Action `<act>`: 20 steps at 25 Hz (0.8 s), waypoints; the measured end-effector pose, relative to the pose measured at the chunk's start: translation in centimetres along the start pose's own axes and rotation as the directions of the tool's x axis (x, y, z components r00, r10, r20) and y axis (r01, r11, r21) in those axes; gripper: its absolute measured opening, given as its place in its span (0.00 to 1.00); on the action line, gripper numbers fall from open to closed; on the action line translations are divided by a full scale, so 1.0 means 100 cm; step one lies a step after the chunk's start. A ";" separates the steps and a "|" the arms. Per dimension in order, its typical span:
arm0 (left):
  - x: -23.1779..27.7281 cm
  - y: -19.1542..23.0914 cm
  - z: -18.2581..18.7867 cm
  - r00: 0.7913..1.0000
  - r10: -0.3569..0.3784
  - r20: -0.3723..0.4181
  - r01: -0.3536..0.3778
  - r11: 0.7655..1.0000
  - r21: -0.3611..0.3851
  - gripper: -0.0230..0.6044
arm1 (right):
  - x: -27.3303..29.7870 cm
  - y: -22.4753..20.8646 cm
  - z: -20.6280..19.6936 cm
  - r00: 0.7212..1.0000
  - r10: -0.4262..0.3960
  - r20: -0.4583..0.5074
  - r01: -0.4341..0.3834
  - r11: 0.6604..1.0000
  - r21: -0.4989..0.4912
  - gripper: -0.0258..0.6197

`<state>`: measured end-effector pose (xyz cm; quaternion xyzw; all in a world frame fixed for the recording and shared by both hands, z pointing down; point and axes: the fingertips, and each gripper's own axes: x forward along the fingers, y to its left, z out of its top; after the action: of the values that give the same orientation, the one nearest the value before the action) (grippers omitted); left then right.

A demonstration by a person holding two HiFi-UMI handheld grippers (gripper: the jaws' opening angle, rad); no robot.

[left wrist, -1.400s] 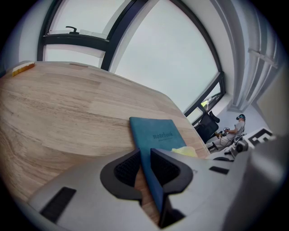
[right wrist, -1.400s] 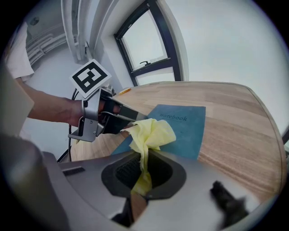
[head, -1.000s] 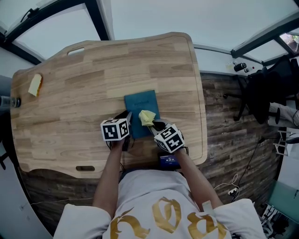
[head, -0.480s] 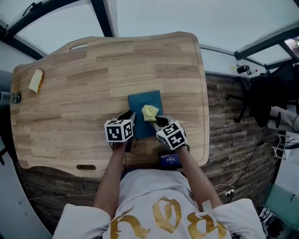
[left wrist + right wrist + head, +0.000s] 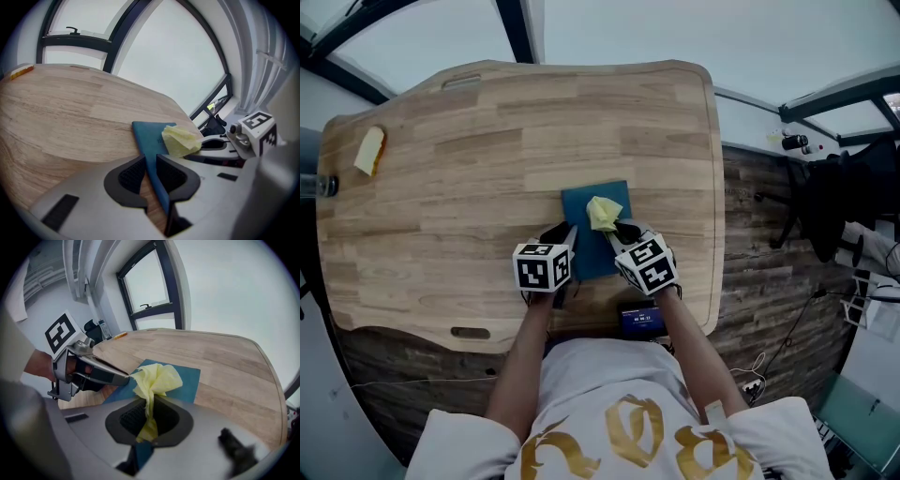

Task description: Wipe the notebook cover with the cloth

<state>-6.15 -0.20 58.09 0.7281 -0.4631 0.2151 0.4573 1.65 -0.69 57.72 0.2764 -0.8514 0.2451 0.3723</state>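
Far left of the wooden table (image 5: 487, 141), close to its edge: one small yellow block (image 5: 370, 150), well apart from the work area.

Left gripper (image 5: 567, 234): held at the near side of the table, pointing away from the person and down at a slant. In the left gripper view its jaws (image 5: 149, 161) stand nearly together, and the left edge of the notebook (image 5: 149, 136) runs between the pads. They pinch that edge. Bare wood shows beside the edge, behind the pads.

Notebook (image 5: 586, 211): blue cover, lying flat on the table slightly right of centre and toward the near edge. Its left edge sits at the left gripper's tips, its near right part at the right gripper's tips. The two grippers flank it, one at each lower side.

Cloth (image 5: 603, 214): pale yellow, bunched, resting on the notebook cover, on the right half in the head view. In the left gripper view the cloth (image 5: 180, 140) lies just right of that gripper's jaws, apart from them.

Right gripper (image 5: 621, 230): also slanted down and away from the person. The right gripper view shows its jaws (image 5: 147, 405) pressed on a twisted tail of the cloth (image 5: 157, 378). The loose bunch spreads beyond the tips onto the notebook (image 5: 187, 380). The left gripper's tip reaches the notebook's edge beside the bunch.

Near table edge, below the right gripper: a small dark device (image 5: 637, 319). Off the table to the right: a dark office chair (image 5: 834, 197) on the floor.
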 end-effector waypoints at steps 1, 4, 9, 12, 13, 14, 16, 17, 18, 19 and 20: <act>0.000 0.000 0.000 1.000 0.000 0.000 0.000 1.000 0.000 0.17 | 0.002 -0.002 0.003 1.000 -0.001 0.001 0.001 1.000 -0.004 0.10; 0.000 0.001 0.000 1.000 -0.002 0.001 0.002 1.000 -0.003 0.17 | 0.008 -0.007 0.012 1.000 -0.007 0.012 0.007 1.000 -0.012 0.10; 0.000 0.001 0.000 1.000 -0.005 -0.001 0.005 1.000 -0.009 0.17 | 0.015 -0.013 0.028 0.999 -0.019 0.036 0.020 0.999 -0.036 0.10; 0.000 0.002 0.000 1.000 -0.003 -0.001 0.003 1.000 -0.008 0.17 | 0.018 -0.014 0.031 0.999 -0.032 0.043 0.035 0.997 -0.064 0.10; 0.000 0.002 0.000 1.000 -0.004 0.000 0.004 1.000 -0.008 0.17 | 0.018 -0.014 0.030 0.998 -0.034 0.044 0.036 0.997 -0.063 0.10; 0.000 0.002 0.000 1.000 -0.004 -0.001 0.004 1.000 -0.009 0.17 | 0.018 -0.013 0.030 0.998 -0.035 0.045 0.038 0.998 -0.058 0.10; 0.000 0.002 0.000 1.000 -0.004 -0.001 0.004 1.000 -0.009 0.17 | 0.018 -0.016 0.032 0.997 -0.049 0.059 0.053 0.997 -0.057 0.10; 0.000 0.001 0.000 1.000 -0.003 0.000 0.003 1.000 -0.010 0.17 | 0.018 -0.017 0.033 0.996 -0.060 0.064 0.063 0.996 -0.060 0.10; 0.001 0.001 0.000 1.000 -0.003 0.000 0.003 1.000 -0.010 0.17 | 0.018 -0.017 0.032 0.996 -0.068 0.062 0.072 0.995 -0.063 0.10; 0.001 0.001 0.000 1.000 -0.003 0.001 0.003 1.000 -0.011 0.17 | 0.017 -0.016 0.030 0.996 -0.075 0.054 0.079 0.995 -0.066 0.10; 0.001 0.001 -0.001 1.000 -0.002 0.001 0.002 1.000 -0.011 0.17 | 0.015 -0.015 0.028 0.996 -0.081 0.045 0.084 0.994 -0.071 0.10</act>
<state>-6.25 -0.21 58.23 0.7262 -0.4639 0.2116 0.4612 0.36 -3.95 57.50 0.3027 -0.8553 0.1924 0.3740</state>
